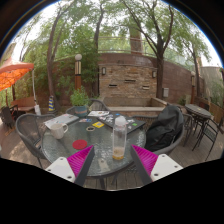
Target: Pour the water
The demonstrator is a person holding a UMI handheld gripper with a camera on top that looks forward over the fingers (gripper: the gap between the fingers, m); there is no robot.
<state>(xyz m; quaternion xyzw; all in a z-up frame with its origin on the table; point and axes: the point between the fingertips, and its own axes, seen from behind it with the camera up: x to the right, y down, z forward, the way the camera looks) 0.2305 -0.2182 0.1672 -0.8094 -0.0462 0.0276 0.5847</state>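
— Where's the bottle?
— Upright near the glass table's middle, beside a clear glass, just beyond the gripper, which gapes wide, holding nothing.
— So, approach stage?
— Likely; next it must advance and straddle the bottle.

1. The gripper hovers with fingers spread wide, holding nothing.
2. Just ahead, a clear bottle stands upright on a round glass table.
3. A glass stands beside it.
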